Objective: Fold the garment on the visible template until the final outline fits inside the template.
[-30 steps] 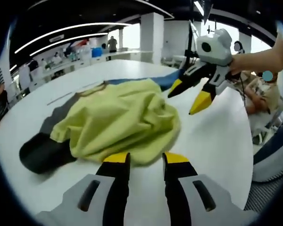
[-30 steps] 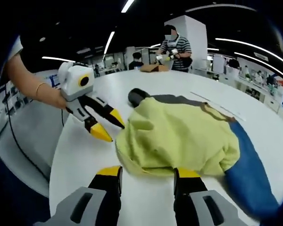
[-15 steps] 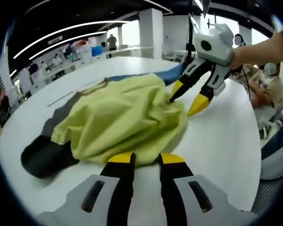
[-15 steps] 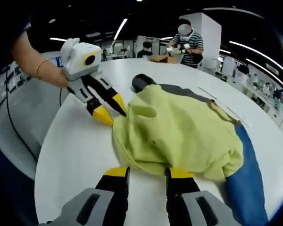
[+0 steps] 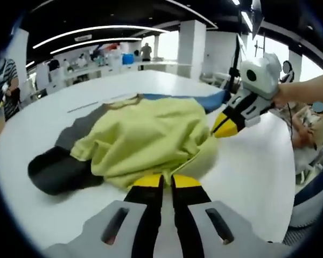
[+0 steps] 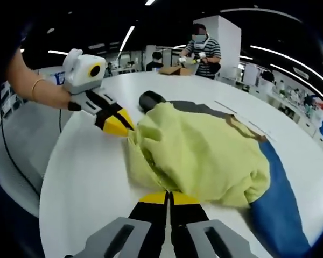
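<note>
Garment (image 5: 145,137) is a yellow-green top, bunched up in a heap mid-frame in both views, sitting on the round white table (image 5: 247,172). In the left gripper view the left claw (image 5: 162,180) comes up from the bottom centre with its yellow tips pinched together on the near hem of the garment. The right claw (image 5: 224,124) comes in from the upper right, tips closed on the fabric edge there. In the right gripper view the right claw (image 6: 169,198) is clamped on the hem at bottom centre, and the left claw (image 6: 118,125) grips the upper-left corner. Blue template (image 6: 282,199) pokes out at lower right, dark sleeve (image 6: 151,100) up top
</note>
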Motion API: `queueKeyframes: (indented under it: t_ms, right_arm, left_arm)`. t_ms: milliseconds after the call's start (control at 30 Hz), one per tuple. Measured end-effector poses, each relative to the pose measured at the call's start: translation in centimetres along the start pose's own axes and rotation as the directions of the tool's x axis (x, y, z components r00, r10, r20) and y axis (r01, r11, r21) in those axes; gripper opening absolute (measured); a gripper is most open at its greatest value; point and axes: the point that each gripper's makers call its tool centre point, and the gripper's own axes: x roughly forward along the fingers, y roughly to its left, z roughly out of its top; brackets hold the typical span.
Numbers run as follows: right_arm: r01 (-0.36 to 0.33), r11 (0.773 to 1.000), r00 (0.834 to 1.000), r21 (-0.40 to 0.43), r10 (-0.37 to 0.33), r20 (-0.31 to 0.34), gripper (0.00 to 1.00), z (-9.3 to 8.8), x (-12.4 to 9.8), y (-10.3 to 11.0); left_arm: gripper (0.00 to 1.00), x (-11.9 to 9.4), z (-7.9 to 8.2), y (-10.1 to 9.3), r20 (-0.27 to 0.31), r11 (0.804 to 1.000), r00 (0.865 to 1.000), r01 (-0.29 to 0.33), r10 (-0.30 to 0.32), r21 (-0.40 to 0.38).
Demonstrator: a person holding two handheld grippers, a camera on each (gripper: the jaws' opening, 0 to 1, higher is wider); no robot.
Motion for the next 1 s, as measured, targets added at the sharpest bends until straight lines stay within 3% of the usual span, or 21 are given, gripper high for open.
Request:
queueKeyframes:
  t_ms: [367,533,767,1000]
  right_arm:
    - [0.017,0.999,0.993,0.045,-0.022,0.115,0.0,4.1,-3.3,-0.1]
    - [0.035,0.997,0.99,0.067,-0.043,0.132,0.0,5.3,-4.5,-0.2]
    - [0.017,0.993,0.986,0.114,-0.035,0.162,0.0,6.5,-6.2,0.9]
    - [0.01,0.992,0.99,0.13,-0.028,0.136,0.0,5.8,-7.1,2.9]
  left_arm:
    - [0.01,-2.8,5.1,0.2,0.091,1.0,0.996,-0.009,0.007,0.02]
    - [0.01,-3.8,7.5,0.1,0.156,0.999,0.988,0.011,-0.003,-0.049]
    - [0.01,-5.2,8.0,-0.8,0.137,0.999,0.99,0.017,-0.013,-0.027]
    - [0.01,-6.3,7.3,-2.3,0.103,0.999,0.993,0.051,-0.049,-0.017]
